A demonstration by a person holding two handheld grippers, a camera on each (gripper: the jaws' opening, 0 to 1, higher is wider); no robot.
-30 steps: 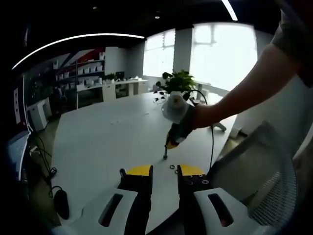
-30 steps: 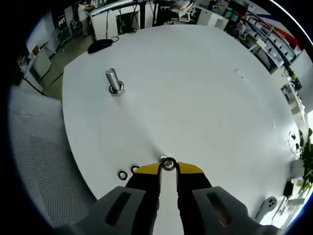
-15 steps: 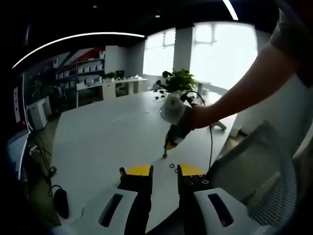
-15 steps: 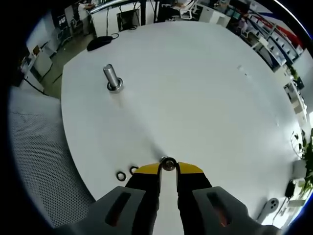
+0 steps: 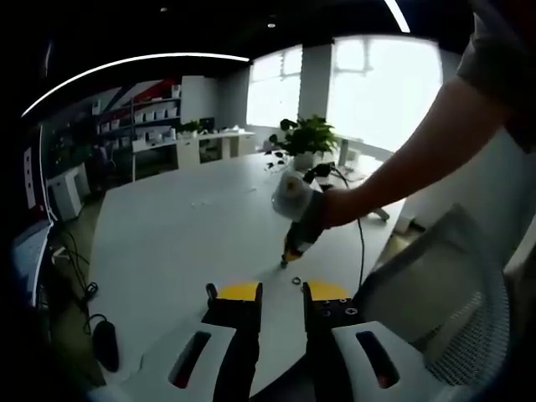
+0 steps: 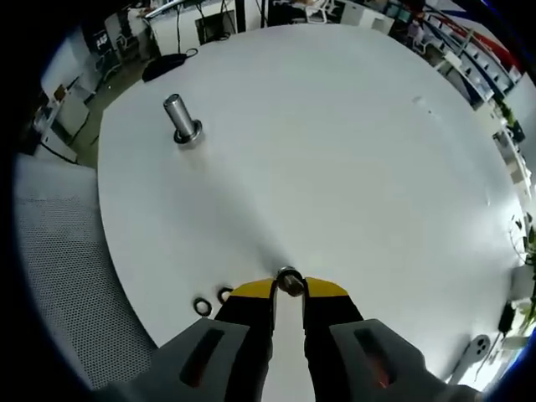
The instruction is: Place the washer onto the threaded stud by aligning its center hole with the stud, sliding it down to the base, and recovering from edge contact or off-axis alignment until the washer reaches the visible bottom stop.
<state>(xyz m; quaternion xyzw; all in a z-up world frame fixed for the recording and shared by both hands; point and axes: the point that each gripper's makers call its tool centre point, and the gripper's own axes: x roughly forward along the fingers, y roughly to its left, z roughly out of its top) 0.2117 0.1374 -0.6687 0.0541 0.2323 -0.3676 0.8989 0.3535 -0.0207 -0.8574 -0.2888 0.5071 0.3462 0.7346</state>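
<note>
One washer (image 6: 289, 281) sits pinched between the yellow tips of the right hand-held gripper (image 6: 289, 287), its jaws nearly closed on it, just above the white tabletop (image 6: 352, 167). The threaded stud (image 6: 179, 118) stands upright on its base well ahead of those tips and off to their left, its long axis rising from the tabletop, so by my judgement the coming move is a carry forward and leftward, then a descent along that axis with the hole centred over the stud's top. Two spare washers (image 6: 213, 301) lie flat just left of the right hand-held gripper's tips.

From the left gripper view, the left hand-held gripper (image 5: 280, 295) is held back near the tabletop edge, jaws parted with nothing between them; the right hand-held gripper (image 5: 292, 249) points down at the tabletop just ahead of it, so the right one is plainly nearer the work. Whether the stud's threads are clean, and how level the washer sits in the grip, is too small to make out.
</note>
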